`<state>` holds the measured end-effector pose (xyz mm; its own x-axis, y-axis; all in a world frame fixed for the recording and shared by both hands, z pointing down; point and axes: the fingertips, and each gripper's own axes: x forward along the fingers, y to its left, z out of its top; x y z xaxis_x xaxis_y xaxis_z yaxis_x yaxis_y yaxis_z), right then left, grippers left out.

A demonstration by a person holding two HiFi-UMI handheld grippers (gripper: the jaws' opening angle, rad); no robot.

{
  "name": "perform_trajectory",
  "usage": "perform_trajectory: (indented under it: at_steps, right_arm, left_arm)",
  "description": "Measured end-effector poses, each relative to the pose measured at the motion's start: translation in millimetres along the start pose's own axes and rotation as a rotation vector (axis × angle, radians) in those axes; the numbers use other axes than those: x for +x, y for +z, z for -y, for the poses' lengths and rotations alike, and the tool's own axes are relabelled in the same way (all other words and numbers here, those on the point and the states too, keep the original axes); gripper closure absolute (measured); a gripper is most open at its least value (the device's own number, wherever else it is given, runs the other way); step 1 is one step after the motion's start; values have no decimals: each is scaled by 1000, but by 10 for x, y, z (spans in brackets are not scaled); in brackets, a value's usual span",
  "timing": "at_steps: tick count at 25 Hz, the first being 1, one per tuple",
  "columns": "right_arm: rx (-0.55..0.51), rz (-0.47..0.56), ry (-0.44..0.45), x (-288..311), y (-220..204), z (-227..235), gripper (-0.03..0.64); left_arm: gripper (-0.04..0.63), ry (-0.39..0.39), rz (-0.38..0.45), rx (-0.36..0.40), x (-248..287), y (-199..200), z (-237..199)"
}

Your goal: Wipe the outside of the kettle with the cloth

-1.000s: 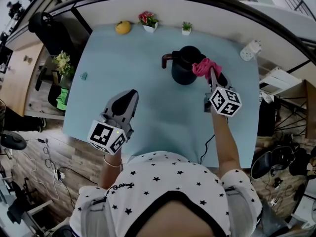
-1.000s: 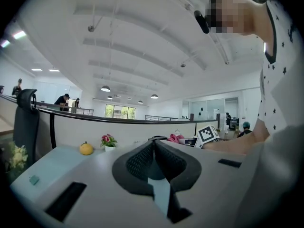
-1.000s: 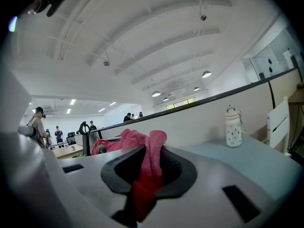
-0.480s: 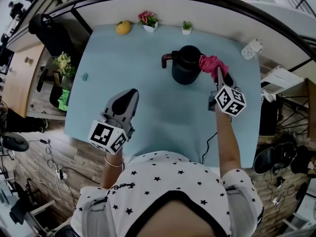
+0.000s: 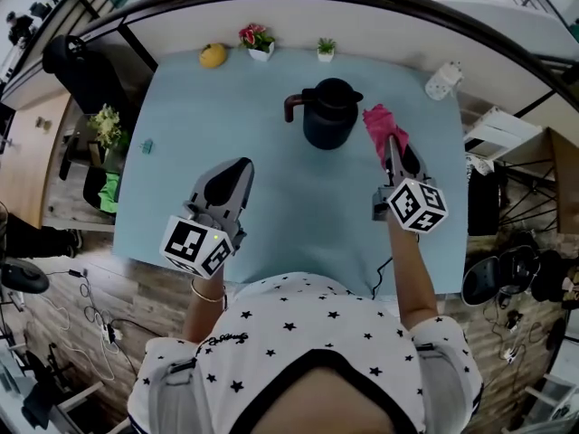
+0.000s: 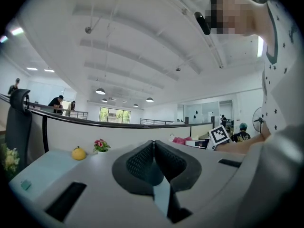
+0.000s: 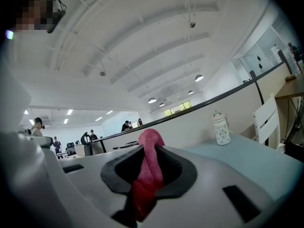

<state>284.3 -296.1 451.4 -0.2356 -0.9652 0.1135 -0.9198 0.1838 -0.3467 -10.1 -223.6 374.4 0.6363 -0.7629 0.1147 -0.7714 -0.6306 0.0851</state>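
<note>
At the far middle of the light-blue worktop (image 5: 199,125) stands the black kettle (image 5: 327,116), upright, handle to the left. Just right of it, a slim gap between, the pink cloth (image 5: 384,123) is clamped in the right tool (image 5: 389,141). Left tool (image 5: 237,174) hovers over the near worktop, jaws together, nothing between them.

End of cloth (image 5: 380,120) hidden in right hand-held gripper (image 5: 391,145), table (image 5: 181,116) near edge behind torso (image 5: 298,333)
</note>
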Motion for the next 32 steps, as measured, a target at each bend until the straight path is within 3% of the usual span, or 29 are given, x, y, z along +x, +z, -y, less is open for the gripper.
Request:
perform_trajectory:
  at_steps: [7,16,19,24,32]
  right_arm:
    - [-11,-13,181,16,-95,-808,555]
    - [-46,-70,360,503,-385,-1737,556]
    - [-53,-95,352,691,-500,-1799,555]
    - [-103,-134,252,906,-703,-1605,557]
    - [-159,-155,189,850,-761,-1337,557]
  left_arm:
    - [558,-29,2,7,-65,18,58]
    - [558,48,-2,2,-310,-8,-255]
    - [558,71,-6,-5,-367,-31,-350]
    - [558,98,-10,-18,-413,-62,-458]
    - [558,72,-7,-23,-319,-70,-367]
